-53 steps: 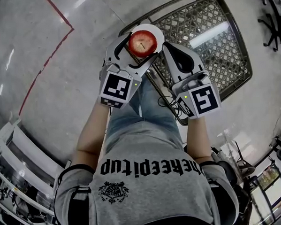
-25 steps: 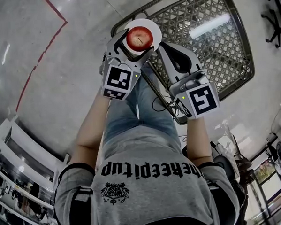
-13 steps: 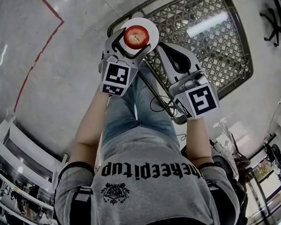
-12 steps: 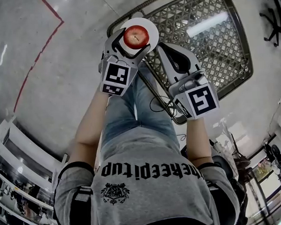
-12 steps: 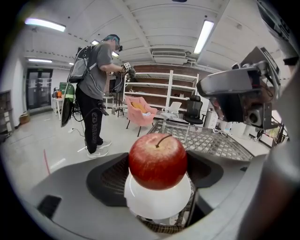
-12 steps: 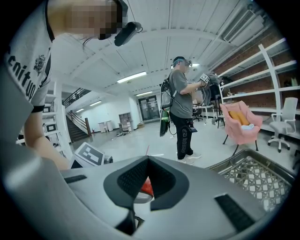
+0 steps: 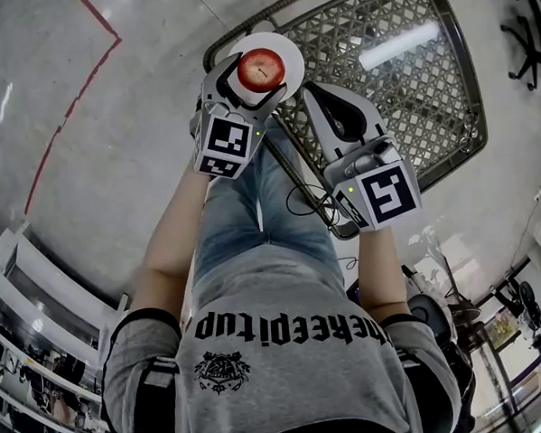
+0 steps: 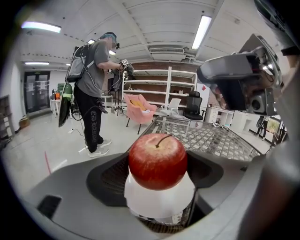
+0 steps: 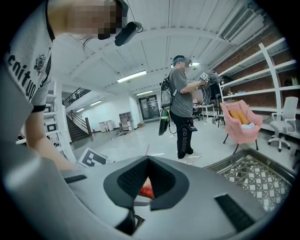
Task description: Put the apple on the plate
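A red apple (image 7: 261, 68) sits between the jaws of my left gripper (image 7: 254, 80), which is shut on it. Directly beneath is a small white plate (image 7: 289, 49) on the near corner of a metal lattice table (image 7: 399, 78). In the left gripper view the apple (image 8: 157, 160) fills the gap between the dark pads, with the plate (image 8: 159, 199) right under it; I cannot tell whether they touch. My right gripper (image 7: 311, 91) hovers just right of the plate, shut and holding nothing. A red sliver of the apple (image 9: 146, 190) shows past the right gripper's (image 9: 149, 183) closed jaws.
The lattice table (image 8: 215, 140) stretches away to the right. Shiny grey floor with a red line (image 7: 75, 113) lies to the left. In the background are another person (image 8: 93, 93), a pink chair (image 8: 140, 107), shelving and office chairs.
The left gripper and apple have edged slightly further over the plate and keep their grip. The right gripper has stayed shut beside it.
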The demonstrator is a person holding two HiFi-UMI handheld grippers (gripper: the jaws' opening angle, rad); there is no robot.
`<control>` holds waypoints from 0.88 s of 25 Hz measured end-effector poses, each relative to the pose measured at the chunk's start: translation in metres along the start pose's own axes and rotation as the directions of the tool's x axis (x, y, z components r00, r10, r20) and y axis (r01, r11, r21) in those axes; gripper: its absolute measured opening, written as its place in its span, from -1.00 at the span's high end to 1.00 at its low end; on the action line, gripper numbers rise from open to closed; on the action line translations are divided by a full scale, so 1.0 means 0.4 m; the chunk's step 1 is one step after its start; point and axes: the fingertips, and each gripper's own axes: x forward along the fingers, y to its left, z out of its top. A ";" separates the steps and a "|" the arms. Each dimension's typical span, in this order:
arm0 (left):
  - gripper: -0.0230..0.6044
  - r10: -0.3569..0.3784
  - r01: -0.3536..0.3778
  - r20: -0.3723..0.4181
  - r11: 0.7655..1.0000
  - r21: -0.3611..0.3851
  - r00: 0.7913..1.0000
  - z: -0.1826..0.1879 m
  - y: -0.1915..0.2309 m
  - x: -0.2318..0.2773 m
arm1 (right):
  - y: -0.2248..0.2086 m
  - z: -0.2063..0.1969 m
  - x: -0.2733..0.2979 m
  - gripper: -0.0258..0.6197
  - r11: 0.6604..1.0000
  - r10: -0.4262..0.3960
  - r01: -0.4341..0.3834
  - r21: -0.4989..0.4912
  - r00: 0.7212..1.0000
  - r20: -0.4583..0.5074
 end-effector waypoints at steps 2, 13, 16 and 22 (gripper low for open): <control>-0.35 0.000 0.000 -0.011 1.000 -0.002 1.000 -0.008 -0.001 0.001 | 0.000 0.003 0.001 0.90 1.000 0.000 0.000 0.002 1.000 0.001; -0.35 0.005 -0.005 -0.041 1.000 0.009 0.999 -0.033 0.000 0.025 | -0.011 -0.004 0.000 0.89 1.000 -0.001 0.001 0.005 1.000 -0.003; -0.35 0.004 -0.003 -0.050 1.000 0.012 0.999 -0.047 0.001 0.032 | -0.016 -0.007 0.001 0.89 1.000 -0.003 0.003 0.006 1.000 -0.004; -0.35 0.003 -0.002 -0.068 1.000 0.015 0.998 -0.062 -0.003 0.028 | -0.012 -0.001 -0.007 0.89 1.000 -0.009 0.009 0.007 1.000 -0.007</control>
